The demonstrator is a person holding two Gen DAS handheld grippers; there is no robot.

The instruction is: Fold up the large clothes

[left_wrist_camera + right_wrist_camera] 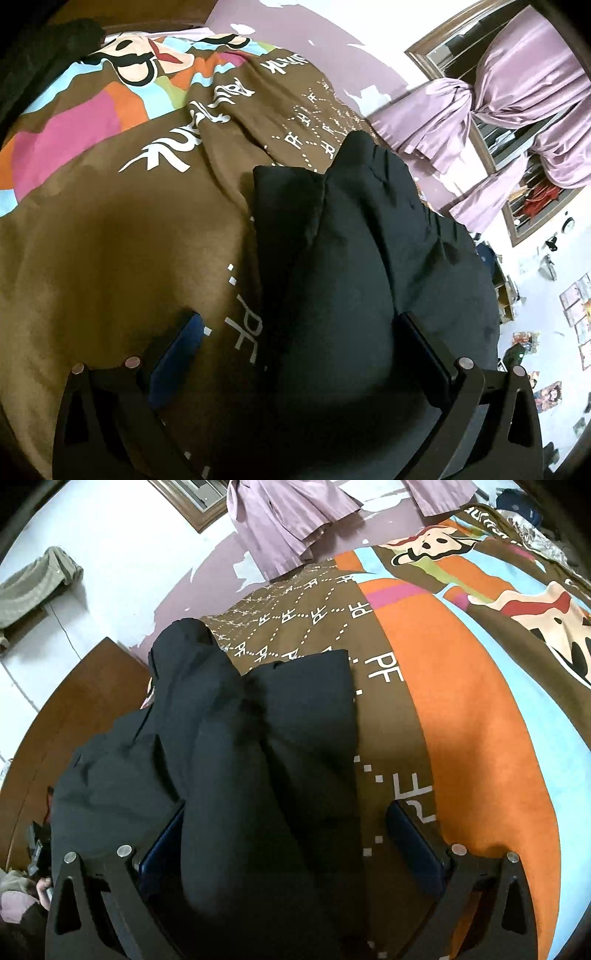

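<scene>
Black fabric of a bunched garment [351, 266] fills the space between the wide-spread fingers of the left gripper [299, 332] and the right gripper [288, 819]; neither visibly clamps it. The garment lies on the brown patterned bedspread [122, 229].

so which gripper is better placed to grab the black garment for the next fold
Right, likely. The black garment fills the gap between the right gripper fingers. In the left gripper the cloth sits against one finger only, with bedspread showing beside the other. Both are open.
</scene>
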